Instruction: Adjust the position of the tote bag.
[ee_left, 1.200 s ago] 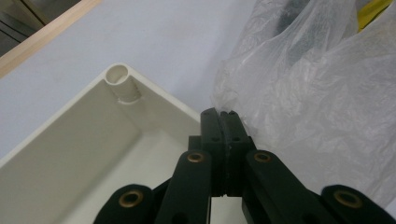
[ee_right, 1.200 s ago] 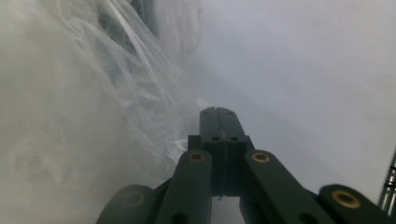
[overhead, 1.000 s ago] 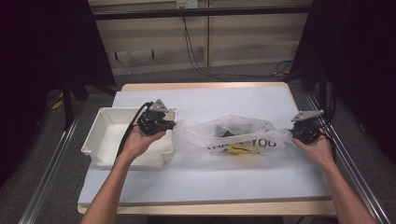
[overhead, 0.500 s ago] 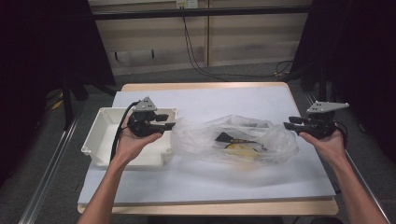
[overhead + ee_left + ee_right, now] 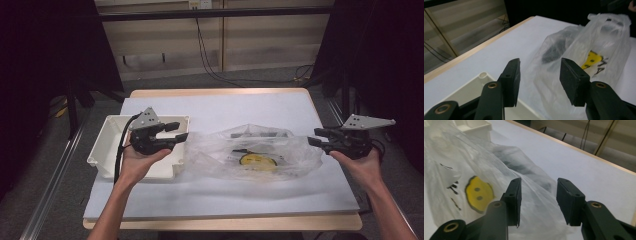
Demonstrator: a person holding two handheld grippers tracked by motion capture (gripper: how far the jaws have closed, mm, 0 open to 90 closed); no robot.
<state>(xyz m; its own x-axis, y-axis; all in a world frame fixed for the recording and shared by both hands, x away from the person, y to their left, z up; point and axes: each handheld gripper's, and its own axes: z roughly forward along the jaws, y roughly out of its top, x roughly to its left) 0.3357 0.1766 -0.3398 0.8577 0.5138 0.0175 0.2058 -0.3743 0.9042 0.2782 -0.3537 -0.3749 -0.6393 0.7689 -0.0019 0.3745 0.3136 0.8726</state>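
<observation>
Both grippers are hovering with their jaws standing wide apart and nothing between them: the left gripper (image 5: 176,131) is hanging over the near right corner of the white tray (image 5: 102,145), and the right gripper (image 5: 317,137) is floating just beside the right end of the plastic bag (image 5: 250,152). Each hand is reaching in from the near edge of the table (image 5: 225,195), whose pale grey-white top is sitting inside a light wooden border. Lying on that top between the two grippers, the clear crumpled bag is slumping flat, its left end just beside the tray; it is showing a yellow smiley print (image 5: 479,192) with dark lettering, and something dark (image 5: 554,51) is resting inside it, too blurred to identify. In the high view the tray's inside is looking bare. Farther off, a grey floor is running past the table, black cables (image 5: 210,60) are trailing down a beige panelled wall, and dark curtains are hanging on either side.
</observation>
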